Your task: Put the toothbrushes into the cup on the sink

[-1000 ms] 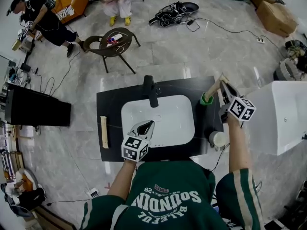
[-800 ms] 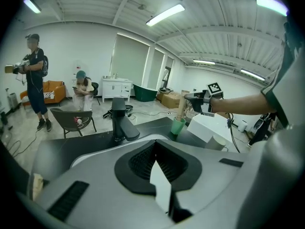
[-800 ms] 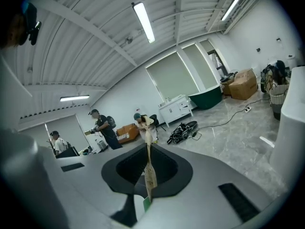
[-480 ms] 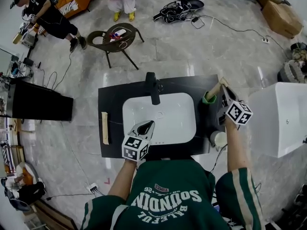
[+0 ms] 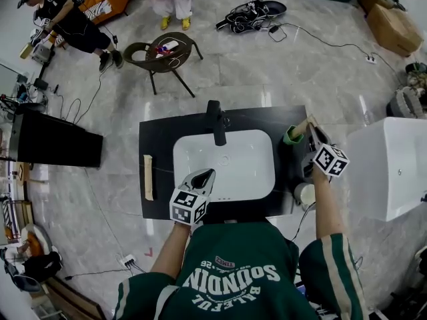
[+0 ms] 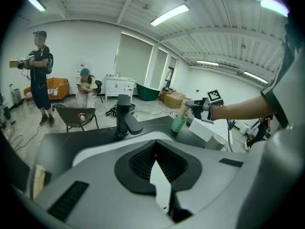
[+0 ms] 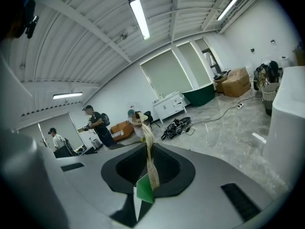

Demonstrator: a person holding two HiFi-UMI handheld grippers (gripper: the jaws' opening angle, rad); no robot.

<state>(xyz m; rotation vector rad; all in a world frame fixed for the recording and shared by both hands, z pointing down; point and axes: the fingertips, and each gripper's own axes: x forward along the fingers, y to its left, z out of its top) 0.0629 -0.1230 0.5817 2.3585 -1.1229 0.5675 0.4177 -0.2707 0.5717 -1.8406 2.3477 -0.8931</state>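
A green cup (image 5: 289, 137) stands on the black counter (image 5: 160, 145) at the far right of the white basin (image 5: 247, 169). My right gripper (image 5: 311, 133) is shut on a wooden toothbrush (image 5: 301, 126), which slants down with its lower end at the cup's mouth. In the right gripper view the toothbrush (image 7: 149, 160) sticks out between the jaws, with the green cup (image 7: 143, 191) below. A second wooden toothbrush (image 5: 148, 177) lies on the counter's left side. My left gripper (image 5: 203, 175) hovers over the basin's near edge, shut and empty.
A black faucet (image 5: 215, 121) stands behind the basin. A white cup (image 5: 305, 193) sits at the counter's near right corner. A white bathtub (image 5: 390, 165) is to the right. A chair (image 5: 163, 53), cables and other people are on the floor beyond.
My right gripper has sunk with the toothbrush, bringing its lower end down to the green cup. The left gripper has stayed over the basin.
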